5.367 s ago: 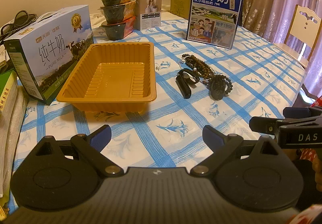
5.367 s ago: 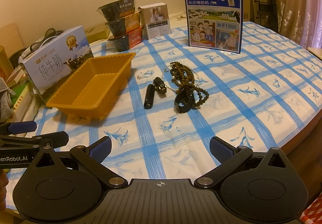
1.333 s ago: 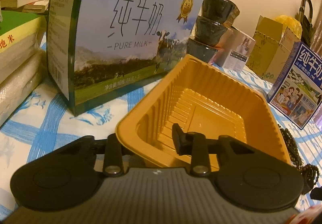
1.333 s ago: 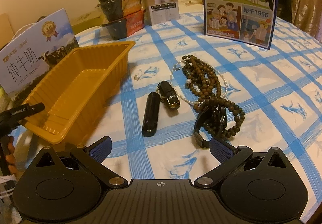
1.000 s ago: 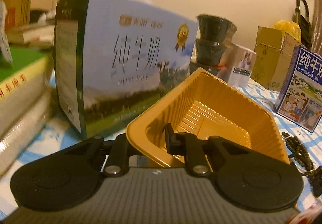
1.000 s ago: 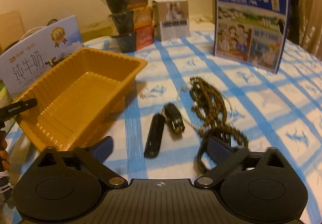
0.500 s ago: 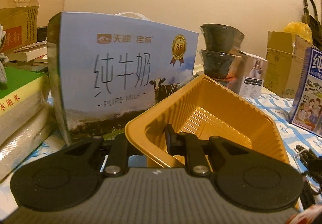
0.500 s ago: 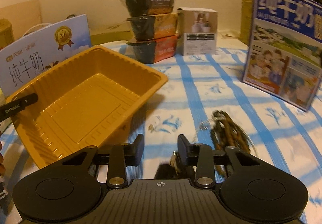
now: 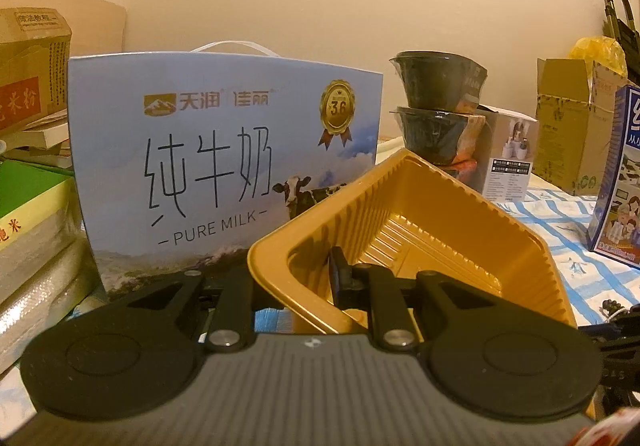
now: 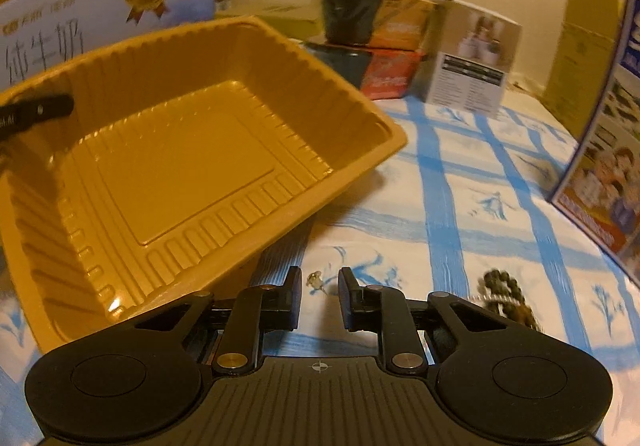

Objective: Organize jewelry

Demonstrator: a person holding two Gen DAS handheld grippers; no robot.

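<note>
the left gripper point(image 9: 294, 286) is clenched on the near wall of the yellow tray point(image 9: 440, 205), one finger outside the rim and the other inside the basin. in the right wrist view one dark finger of that gripper reaches over the tray's left rim point(image 10: 36, 111). the tray is tilted, its gripped end raised and its far edge down toward the blue-checked tablecloth point(image 10: 480, 205). nothing lies on the ribbed floor of the tray.

behind the tray, to the left, stands a pale blue milk carton point(image 9: 224, 165) printed "pure milk", with stacked books and a cardboard box point(image 9: 28, 57) further left. behind the tray's far corner sits a stack of dark lidded bowls point(image 9: 438, 101), and just beside them a small white product box point(image 9: 510, 157). at the right edge stands a blue milk box point(image 10: 604, 149) with cartoon figures.

the right gripper point(image 10: 319, 296) hovers low over the cloth just beside the tray's near right corner, its jaws drawn narrow with a small gap between them. a small pale trinket point(image 10: 314, 280) shows in that gap; i cannot tell whether the fingers grasp it or it lies on the cloth beyond them. to the right of this gripper, a strand of dark brown beads point(image 10: 508, 298) lies on the cloth together with a thin pale chain, partly hidden behind the gripper's body.
</note>
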